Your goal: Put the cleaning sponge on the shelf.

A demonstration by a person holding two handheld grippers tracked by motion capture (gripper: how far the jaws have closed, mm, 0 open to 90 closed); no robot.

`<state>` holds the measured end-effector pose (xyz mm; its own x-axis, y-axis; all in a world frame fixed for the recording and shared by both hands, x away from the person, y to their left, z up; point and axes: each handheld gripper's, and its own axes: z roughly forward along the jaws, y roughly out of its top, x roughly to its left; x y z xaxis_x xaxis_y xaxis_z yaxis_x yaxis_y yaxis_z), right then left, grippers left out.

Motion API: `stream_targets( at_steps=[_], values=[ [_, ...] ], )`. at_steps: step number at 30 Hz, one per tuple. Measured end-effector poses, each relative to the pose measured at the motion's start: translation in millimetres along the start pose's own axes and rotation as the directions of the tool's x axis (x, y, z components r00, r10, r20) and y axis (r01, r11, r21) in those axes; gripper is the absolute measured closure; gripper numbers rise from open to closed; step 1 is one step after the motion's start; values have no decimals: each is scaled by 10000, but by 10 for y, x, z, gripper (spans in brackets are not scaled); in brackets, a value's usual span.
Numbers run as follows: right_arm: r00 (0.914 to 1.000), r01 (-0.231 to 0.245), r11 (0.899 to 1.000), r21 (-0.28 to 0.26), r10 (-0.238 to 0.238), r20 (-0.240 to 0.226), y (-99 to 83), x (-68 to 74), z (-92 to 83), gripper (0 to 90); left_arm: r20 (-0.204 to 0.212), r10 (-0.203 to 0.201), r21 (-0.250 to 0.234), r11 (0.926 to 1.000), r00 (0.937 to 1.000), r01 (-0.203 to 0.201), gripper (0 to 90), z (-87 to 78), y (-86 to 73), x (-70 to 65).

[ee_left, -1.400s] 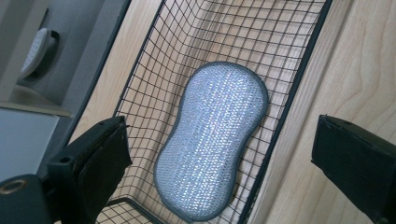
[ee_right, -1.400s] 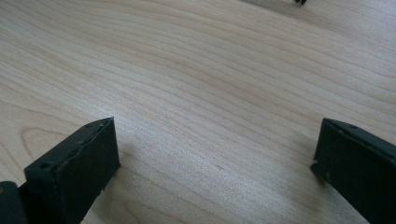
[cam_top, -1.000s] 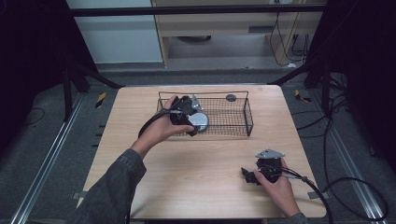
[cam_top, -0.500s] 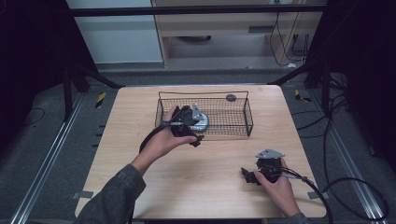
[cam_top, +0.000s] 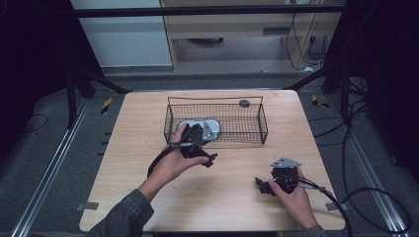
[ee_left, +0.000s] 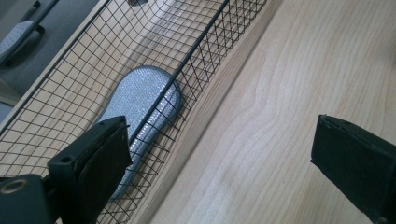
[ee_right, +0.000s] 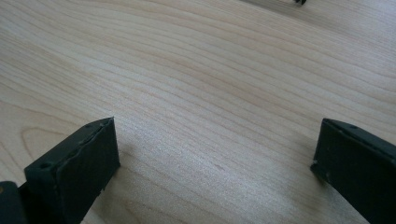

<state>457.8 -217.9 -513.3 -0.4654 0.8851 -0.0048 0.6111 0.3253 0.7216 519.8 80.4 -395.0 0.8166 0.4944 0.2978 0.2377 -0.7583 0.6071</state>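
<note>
Now left tongs (ee_left: 224,163) beside basket (ee_left: 201,51).

Right gripper (ee_right: 219,163): jaws wide apart at lower left and lower right of frame, nothing between them. Bare wooden table (ee_right: 201,79) beneath, grain running across the frame.

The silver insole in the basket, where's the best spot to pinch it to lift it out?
Probably the rounded end of the silver insole lying against the near wall of the wire basket. It lies flat, so the open left gripper should come from above, over the rim, one jaw slipping under that thin edge.
</note>
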Motion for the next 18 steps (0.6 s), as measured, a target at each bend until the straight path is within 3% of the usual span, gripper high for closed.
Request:
stream_targets(
  at_steps=[18],
  values=[
    [10000,2,10000,0,-2,-2,0,0,0,4,196,-536,-116,9985,9984,539,40,-10,-357,-251]
  ],
)
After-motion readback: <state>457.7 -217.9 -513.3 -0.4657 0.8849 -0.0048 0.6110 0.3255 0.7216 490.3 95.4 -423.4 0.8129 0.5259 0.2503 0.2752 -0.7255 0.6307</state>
